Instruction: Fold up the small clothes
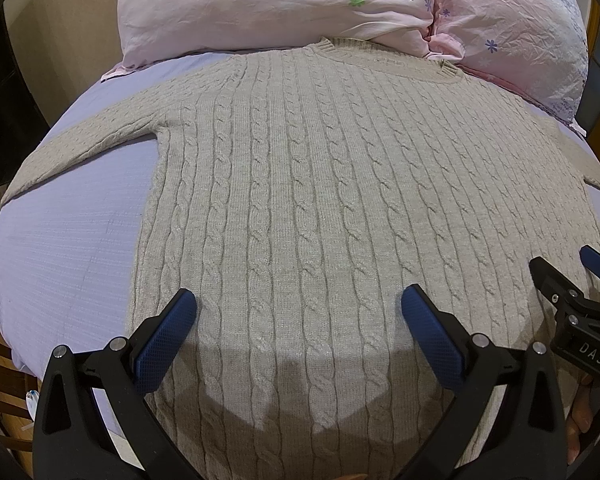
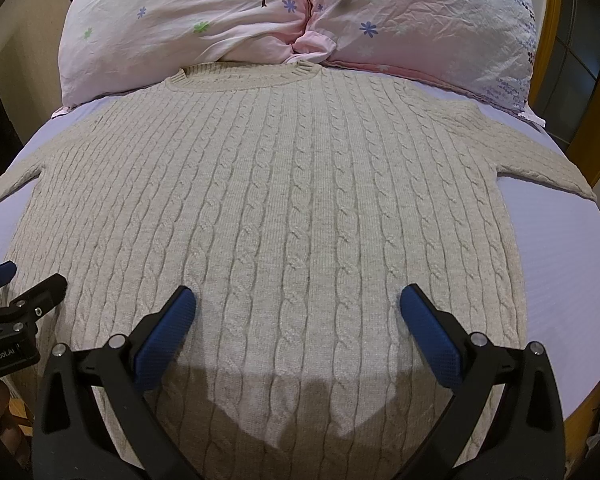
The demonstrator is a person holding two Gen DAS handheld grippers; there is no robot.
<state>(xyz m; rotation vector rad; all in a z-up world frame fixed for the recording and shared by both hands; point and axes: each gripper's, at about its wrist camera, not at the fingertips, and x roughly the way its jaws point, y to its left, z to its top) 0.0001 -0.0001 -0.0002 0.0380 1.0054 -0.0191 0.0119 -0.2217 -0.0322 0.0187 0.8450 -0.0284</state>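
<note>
1. Two grippers hang side by side over the lower part of one beige cable-knit sweater [image 1: 300, 184]. The left gripper [image 1: 299, 308] and the right gripper [image 2: 298, 304] each have their jaws spread wide and hold nothing.

2. Garment position: the sweater lies flat on the lavender bedsheet [image 1: 60, 248], body smoothed out, ribbed collar [image 2: 244, 76] at the far end and touching the pink floral pillows [image 2: 188, 24]. The hem end lies nearest the grippers, below the view. This layout presents the full outline, so fold lines can be judged before any grasp.

3. Sleeves: the left sleeve [image 1: 88, 136] and the right sleeve [image 2: 540, 160] extend outward from the body onto the sheet. Spread sleeves lie clear of the body and can each be taken without dragging the main panel.

4. Gripper spacing: the right gripper's fingers show at the edge of the left wrist view, just beside the left gripper. Each unit covers its own half of the garment.

5. Contact: the blue pads [image 1: 168, 336] appear close to the knit. Whether they touch it cannot be determined.

6. Task status, by judgement: no fold is yet made. A sleeve fold toward the centre looks like the likely first step.
</note>
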